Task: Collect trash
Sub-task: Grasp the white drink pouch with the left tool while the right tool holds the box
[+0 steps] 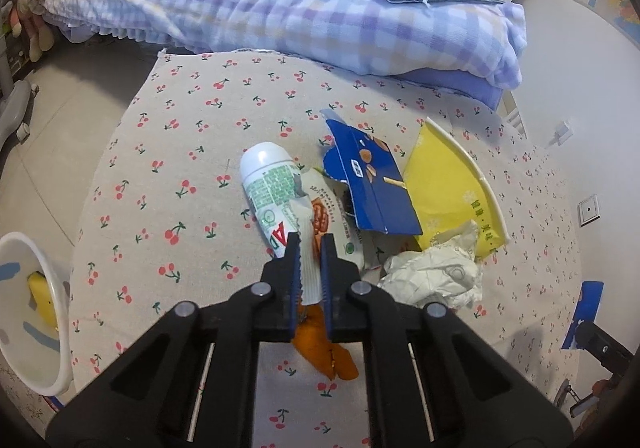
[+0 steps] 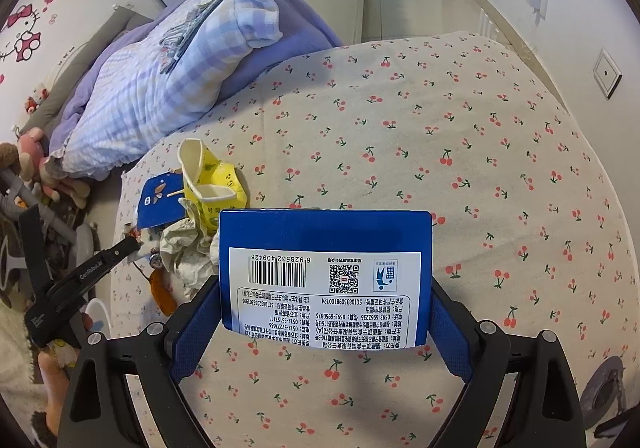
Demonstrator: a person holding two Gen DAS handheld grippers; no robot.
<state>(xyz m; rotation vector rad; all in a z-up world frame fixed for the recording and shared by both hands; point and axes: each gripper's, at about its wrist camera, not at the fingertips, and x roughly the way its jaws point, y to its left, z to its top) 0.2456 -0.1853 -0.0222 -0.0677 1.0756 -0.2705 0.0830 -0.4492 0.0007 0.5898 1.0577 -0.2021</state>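
My left gripper is shut on a white and orange snack wrapper in the trash pile on the cherry-print cloth. A white bottle with green print lies just left of it. A torn blue box piece, a yellow paper cup and crumpled white paper lie to the right. My right gripper is shut on a blue box with a barcode label, held above the cloth. The pile is to its left.
A white bin with yellow trash inside stands at the cloth's left edge. A bed with a checked purple blanket borders the far side. A wall runs along the right. An orange peel lies under my left gripper.
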